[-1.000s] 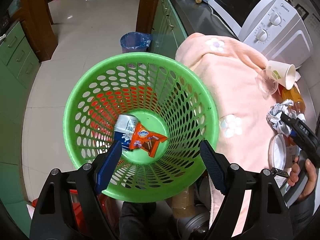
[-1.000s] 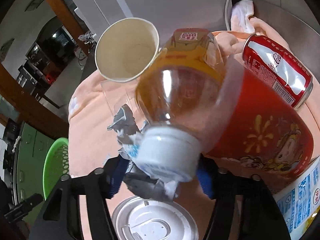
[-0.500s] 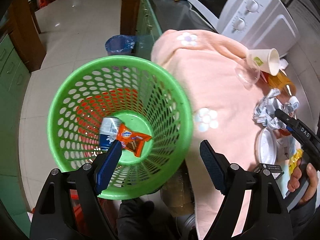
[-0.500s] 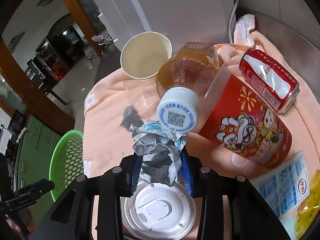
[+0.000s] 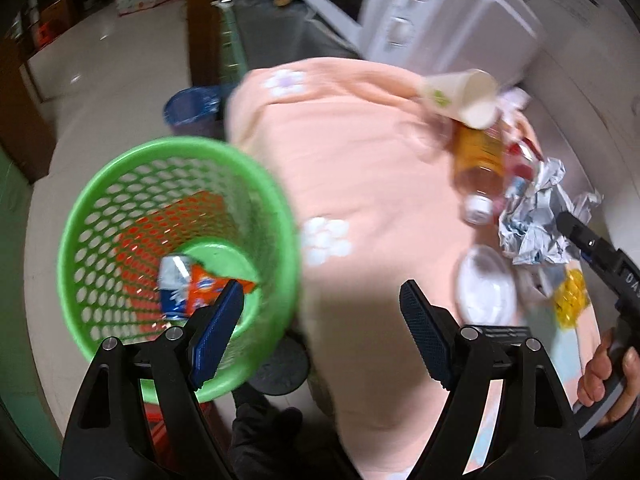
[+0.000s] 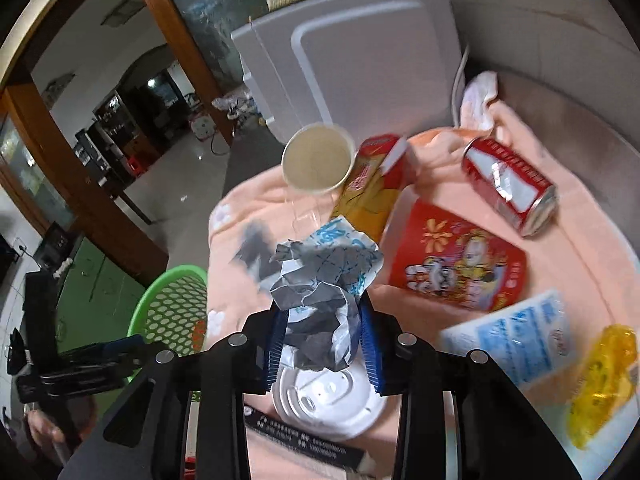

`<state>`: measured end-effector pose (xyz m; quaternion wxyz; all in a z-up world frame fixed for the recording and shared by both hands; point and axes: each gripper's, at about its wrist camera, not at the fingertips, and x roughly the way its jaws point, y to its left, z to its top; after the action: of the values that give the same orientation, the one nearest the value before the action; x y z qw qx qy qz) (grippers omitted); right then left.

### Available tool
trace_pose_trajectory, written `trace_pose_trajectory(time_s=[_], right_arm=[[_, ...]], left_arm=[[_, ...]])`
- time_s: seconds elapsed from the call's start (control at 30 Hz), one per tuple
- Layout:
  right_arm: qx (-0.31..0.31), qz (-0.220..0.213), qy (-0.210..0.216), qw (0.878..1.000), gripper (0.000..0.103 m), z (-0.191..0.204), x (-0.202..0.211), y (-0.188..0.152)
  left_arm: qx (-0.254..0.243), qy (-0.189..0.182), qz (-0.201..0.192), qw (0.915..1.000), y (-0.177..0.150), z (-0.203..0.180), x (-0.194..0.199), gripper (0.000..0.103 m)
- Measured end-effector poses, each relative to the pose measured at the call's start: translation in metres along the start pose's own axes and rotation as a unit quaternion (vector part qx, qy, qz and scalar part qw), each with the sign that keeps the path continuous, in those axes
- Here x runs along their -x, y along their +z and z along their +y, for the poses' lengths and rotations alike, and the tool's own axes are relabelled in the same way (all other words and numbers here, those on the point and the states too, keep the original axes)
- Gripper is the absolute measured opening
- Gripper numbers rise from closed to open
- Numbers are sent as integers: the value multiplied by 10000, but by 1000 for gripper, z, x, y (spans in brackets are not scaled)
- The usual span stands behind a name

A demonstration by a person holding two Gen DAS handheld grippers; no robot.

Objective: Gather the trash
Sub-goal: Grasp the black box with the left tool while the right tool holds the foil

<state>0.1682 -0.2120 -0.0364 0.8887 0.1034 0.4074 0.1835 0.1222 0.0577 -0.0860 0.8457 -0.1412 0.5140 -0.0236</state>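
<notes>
My right gripper (image 6: 323, 344) is shut on a crumpled silver wrapper (image 6: 324, 284) and holds it lifted above the peach cloth (image 6: 248, 216); the wrapper also shows in the left wrist view (image 5: 536, 220). My left gripper (image 5: 320, 320) is open and empty, over the table edge beside the green basket (image 5: 96, 208). The basket holds a blue-white packet (image 5: 172, 288) and an orange wrapper (image 5: 208, 288). The basket also shows at the left in the right wrist view (image 6: 172, 304).
On the cloth lie a paper cup (image 6: 316, 160), an orange drink bottle (image 5: 478, 160), a red can (image 6: 508, 188), a red noodle tub (image 6: 456, 264), a white lid (image 6: 324, 404), a blue-white packet (image 6: 516, 332) and a yellow wrapper (image 6: 604, 380). A microwave (image 5: 444, 12) stands behind.
My right gripper closed on the crumpled wrapper and lifted it away from the bottle. My left gripper swung right, from over the basket towards the table.
</notes>
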Motion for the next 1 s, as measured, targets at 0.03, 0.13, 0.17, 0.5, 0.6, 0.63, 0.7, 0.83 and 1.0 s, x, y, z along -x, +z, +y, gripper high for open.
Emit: trace_pose_trajectory(time_s=[0.03,0.13,0.17,0.5,0.6,0.63,0.7,0.83,1.0], right_arm=[[-5,-55,-11,10000,33,-2,8,-1],[-19,-150,-80,9999,33,-10,27,-6],[-24,-163,-101,9998,33,-13,32,-8],[-229,-302,-359,9986,33,-40,68,-25],[-286,-317,-406,9983,33,-44,73,-28],[-305,-319,-428,9981,33,-46,74,-30],[-341,-318,-446,9979,33,-50,76,-32],[-397,-296,-483,9976,33,-55,76,-35],[-417,-284,-488,9975,33,-56,78,-39]], left_arm=[[-111,-131,4,9999,-1,-8,0,79],[-504,-461,42,9977,-6,-32,0,79],[-650,-561,41,9963,-8,-40,-1,79],[-2549,-1143,204,9600,-35,-112,-28,79],[-2825,-1330,327,9494,-38,-123,-39,79],[-2921,-1427,371,9450,-39,-125,-41,79],[-3169,-1455,429,9362,-43,-130,-46,79],[-3476,-1317,403,9275,-47,-138,-49,79],[-3705,-1331,356,9186,-38,-145,-49,79]])
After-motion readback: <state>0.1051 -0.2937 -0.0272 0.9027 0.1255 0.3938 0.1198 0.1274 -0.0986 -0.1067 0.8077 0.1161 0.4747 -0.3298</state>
